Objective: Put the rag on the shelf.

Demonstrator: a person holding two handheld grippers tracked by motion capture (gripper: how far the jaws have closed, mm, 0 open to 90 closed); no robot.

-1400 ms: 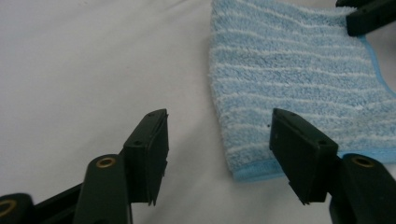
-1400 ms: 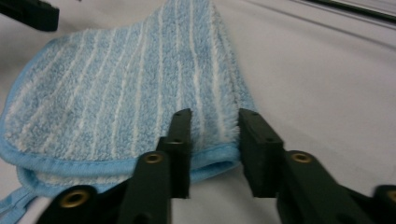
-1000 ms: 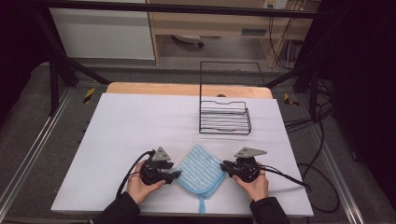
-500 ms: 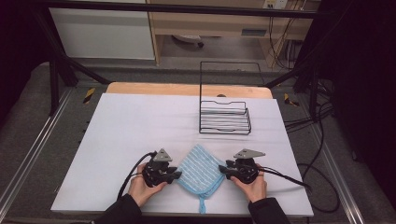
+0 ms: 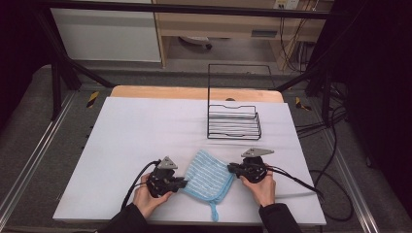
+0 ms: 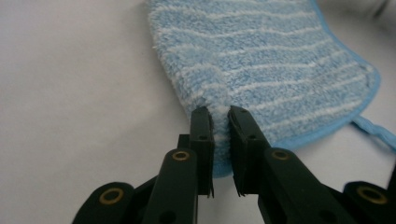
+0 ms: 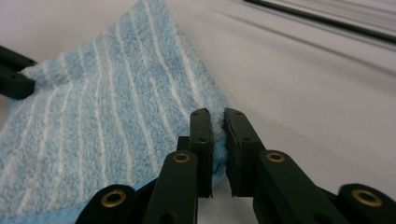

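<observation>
A white-covered table (image 5: 145,141) takes up most of the high view, with a black wire rack (image 5: 234,124) standing toward its far right and a folded blue striped terry cloth (image 5: 206,175) lying near the front edge, between the person's two hands. A hanging loop (image 5: 214,212) trails from the cloth's near corner toward the table's front.

The left gripper (image 6: 219,140) sits at the cloth's left corner; its jaws have just been closing and now stand nearly together with a ridge of the fluffy edge pinched between the pads. The right gripper (image 7: 217,140) does the same at the opposite corner, its jaws having just closed to a narrow gap with the blue hem bunched between them.

The step in hand appears to be taking hold of the cloth at two opposite corners, and both grips look set. The next move likely calls for lifting both hands together and evenly, keeping the cloth taut enough not to slip from either pinch, then carrying it, perhaps toward the wire rack.
</observation>
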